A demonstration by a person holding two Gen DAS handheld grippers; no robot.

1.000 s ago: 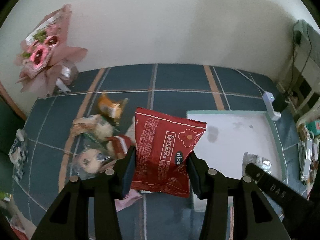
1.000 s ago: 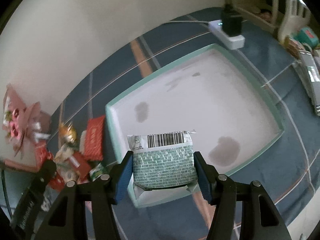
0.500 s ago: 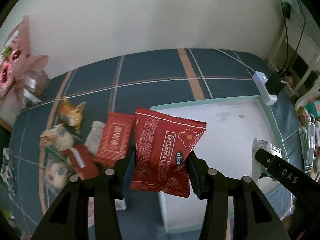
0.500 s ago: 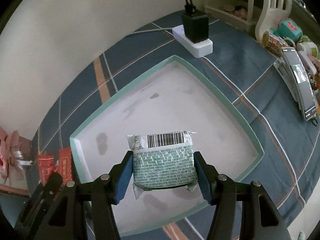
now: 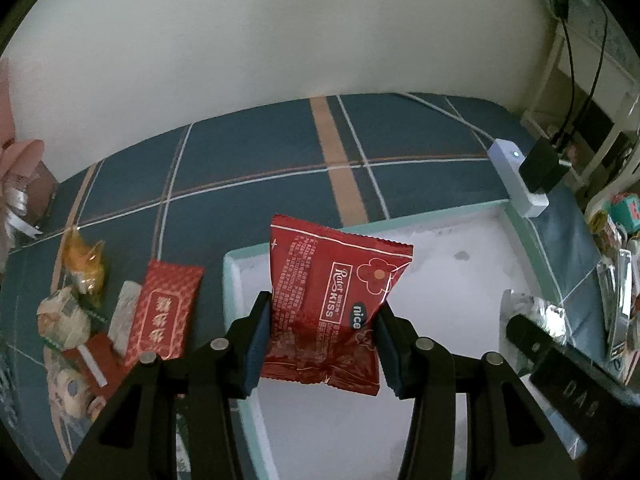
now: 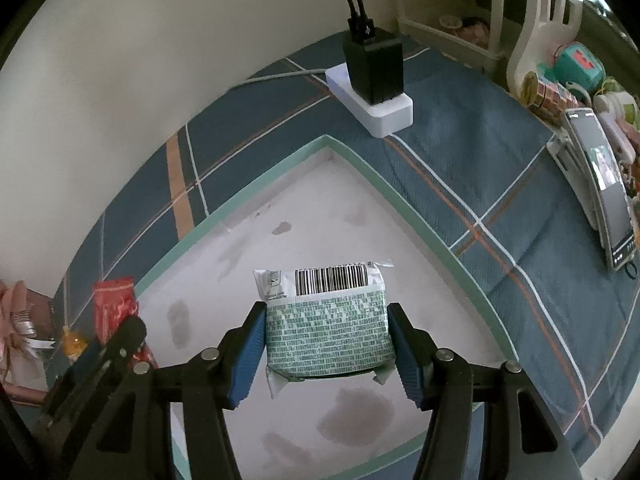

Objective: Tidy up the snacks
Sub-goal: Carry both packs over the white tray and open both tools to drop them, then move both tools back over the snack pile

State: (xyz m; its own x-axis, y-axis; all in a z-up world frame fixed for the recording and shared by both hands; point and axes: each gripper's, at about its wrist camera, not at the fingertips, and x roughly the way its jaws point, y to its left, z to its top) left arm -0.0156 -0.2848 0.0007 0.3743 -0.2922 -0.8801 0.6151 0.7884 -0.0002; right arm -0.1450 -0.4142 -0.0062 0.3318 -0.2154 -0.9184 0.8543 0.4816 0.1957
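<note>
Left wrist view: left gripper (image 5: 322, 340), fingers pressed on a red packet (image 5: 332, 304) held upright at frame centre, its long axis running up the frame; behind and below it, the tray (image 5: 516, 232), a white floor with a green rim, fills the lower right. Packet hangs over the tray's near-left part, apparently clear of the floor. Loose snacks (image 5: 96, 312) lie on the plaid cloth (image 5: 256, 160) at left, outside the rim. Right gripper's tip shows at lower right with a silver wrapper edge

Right wrist view: right gripper (image 6: 328, 346), fingers pinching a green packet (image 6: 328, 332), barcode end pointing up-frame, long axis across the fingers. Tray (image 6: 404, 208) lies directly beneath and ahead; far corner at upper centre. Power strip (image 6: 380, 112) beyond that corner, phone (image 6: 604, 184) at right edge

Judgement: both packets sit over the tray already; the drop is straight down, neither hand clearly nearer
</note>
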